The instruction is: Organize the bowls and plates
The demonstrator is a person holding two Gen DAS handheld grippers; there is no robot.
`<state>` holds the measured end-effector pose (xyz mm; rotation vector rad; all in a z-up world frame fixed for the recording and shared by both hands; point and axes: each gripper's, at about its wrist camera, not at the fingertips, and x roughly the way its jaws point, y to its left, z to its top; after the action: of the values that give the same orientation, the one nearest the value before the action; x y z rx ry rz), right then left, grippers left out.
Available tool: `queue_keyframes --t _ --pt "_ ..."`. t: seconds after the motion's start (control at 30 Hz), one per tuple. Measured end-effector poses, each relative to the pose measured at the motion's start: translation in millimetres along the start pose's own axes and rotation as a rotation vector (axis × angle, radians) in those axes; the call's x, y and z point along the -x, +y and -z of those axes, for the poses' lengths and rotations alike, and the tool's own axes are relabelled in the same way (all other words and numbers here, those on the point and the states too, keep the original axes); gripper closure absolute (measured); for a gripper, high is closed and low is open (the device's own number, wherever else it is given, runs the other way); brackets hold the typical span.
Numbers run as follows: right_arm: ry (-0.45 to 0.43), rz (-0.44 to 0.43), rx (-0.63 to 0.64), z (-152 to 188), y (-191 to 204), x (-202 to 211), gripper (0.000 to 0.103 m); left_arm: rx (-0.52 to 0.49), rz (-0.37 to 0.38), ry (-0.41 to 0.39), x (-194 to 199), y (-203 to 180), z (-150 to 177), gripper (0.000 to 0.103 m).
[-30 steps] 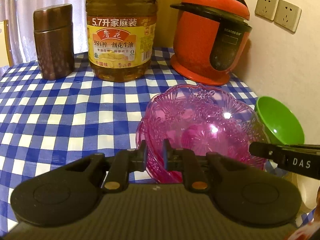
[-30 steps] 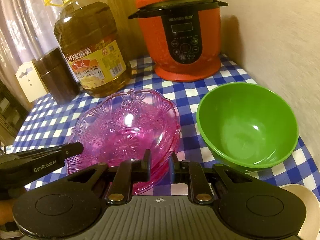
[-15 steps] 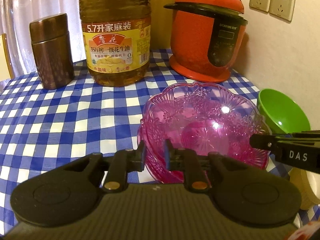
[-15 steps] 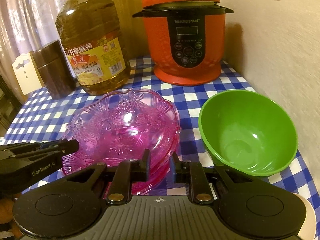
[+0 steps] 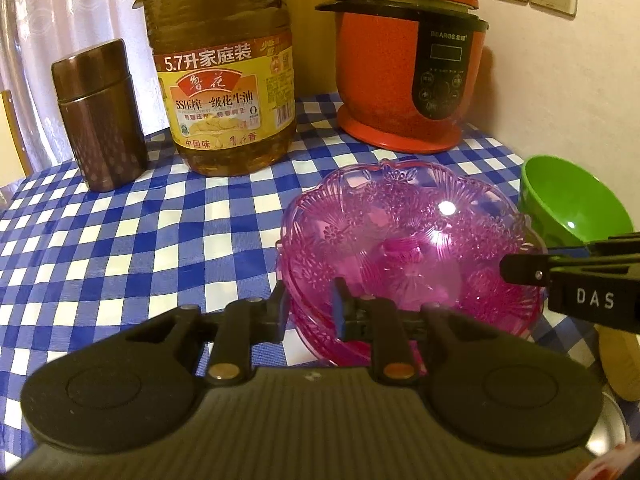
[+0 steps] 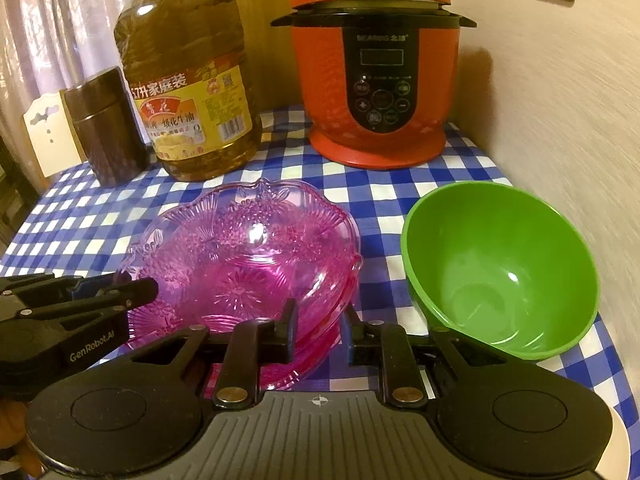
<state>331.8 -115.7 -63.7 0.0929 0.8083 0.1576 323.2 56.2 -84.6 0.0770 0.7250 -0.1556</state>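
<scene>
Left wrist view has the left tool (image 5: pixel 308 304) closed on the near rim of the pink bowl (image 5: pixel 408 240), one finger outside the wall and one inside, while the right tool (image 5: pixel 520 270) reaches in from the right edge. That bowl sits on the checked bench (image 5: pixel 120 240) and looks like two nested ones. I'd worry the thin patterned plastic slips or tips from such an edge pinch, or that only the top bowl lifts and the lower one drags. The green bowl (image 6: pixel 500 264) is just beside it, tilted, and could get knocked. The right wrist view shows what the other cannot: the right tool (image 6: pixel 318 330) straddles the pink rim, though whether it truly pinches I cannot tell. The oil jug (image 6: pixel 188 80) and red cooker (image 6: pixel 376 72) stand well behind.
</scene>
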Motion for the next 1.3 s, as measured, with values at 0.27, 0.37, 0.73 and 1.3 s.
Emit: queue_keyframes --t 0.27,0.37,0.73,1.3 --pt "-0.019 0.018 0.034 1 3 -3 0.065 -0.052 -0.053 0.0 -3 -2 2 0.074" --pt "-0.016 -0.011 -0.016 0 -4 -4 0.057 -0.003 -0.035 -0.005 -1 6 0 0.074" --pt "-0.003 -0.068 -0.144 0 -19 12 0.057 0.11 -0.011 -0.001 1 28 0 0.074" --pt "-0.028 -0.077 -0.138 -1 -24 5 0.09 0.113 0.019 -0.003 0 26 3 0.074"
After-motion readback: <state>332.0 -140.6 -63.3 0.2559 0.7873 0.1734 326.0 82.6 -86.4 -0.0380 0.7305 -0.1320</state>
